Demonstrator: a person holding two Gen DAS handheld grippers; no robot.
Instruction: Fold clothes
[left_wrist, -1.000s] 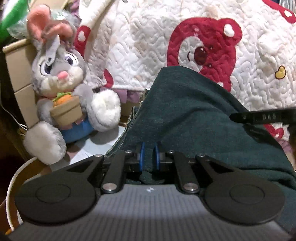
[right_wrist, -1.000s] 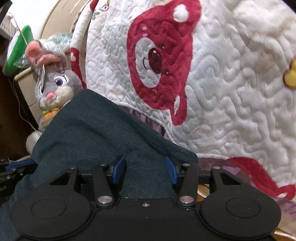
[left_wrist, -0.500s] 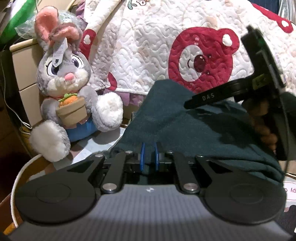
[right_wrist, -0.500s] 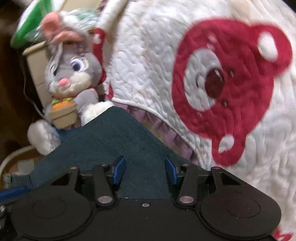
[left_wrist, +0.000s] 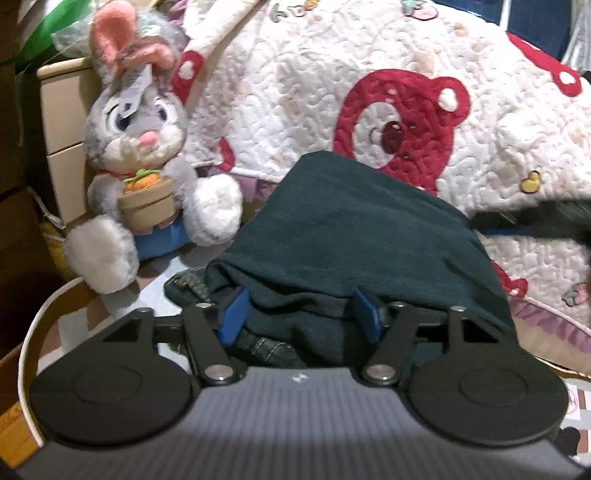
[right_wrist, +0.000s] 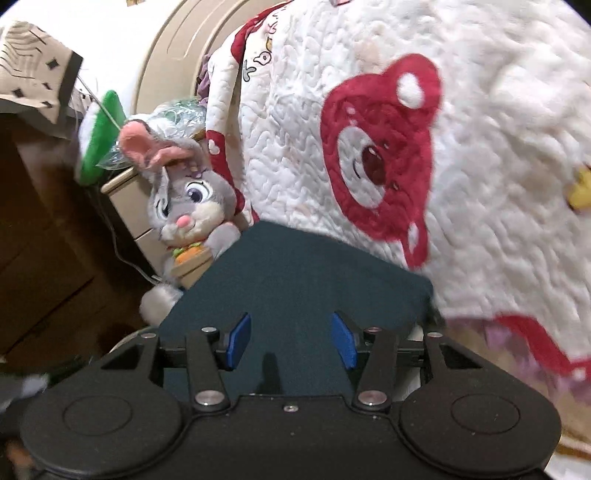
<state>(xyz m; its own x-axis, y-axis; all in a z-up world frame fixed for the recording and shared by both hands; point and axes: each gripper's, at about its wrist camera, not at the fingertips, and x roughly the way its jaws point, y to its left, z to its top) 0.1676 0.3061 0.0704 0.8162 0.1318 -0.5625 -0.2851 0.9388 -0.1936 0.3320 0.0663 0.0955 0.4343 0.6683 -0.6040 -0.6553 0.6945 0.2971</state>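
A dark teal garment (left_wrist: 362, 236) lies folded in front of me, its near edge bunched with a denim seam (left_wrist: 266, 345) showing under it. My left gripper (left_wrist: 301, 314) is open, blue pads spread on either side of that bunched edge, gripping nothing. In the right wrist view the same garment (right_wrist: 295, 288) shows as a flat, smooth panel. My right gripper (right_wrist: 291, 341) hovers over it, open, with nothing between its pads. A blurred dark part of the right gripper tool (left_wrist: 535, 221) sits at the right edge of the left wrist view.
A grey plush rabbit (left_wrist: 144, 155) holding a carrot pot sits to the left of the garment. A white quilt with red bears (left_wrist: 406, 110) rises behind it. A cream drawer unit (right_wrist: 129, 206) and a white cable (left_wrist: 29, 332) are on the left.
My left gripper has opened and let go of the garment's near edge. The right gripper has pulled back and to the right, staying open. The garment now lies lower and flatter.
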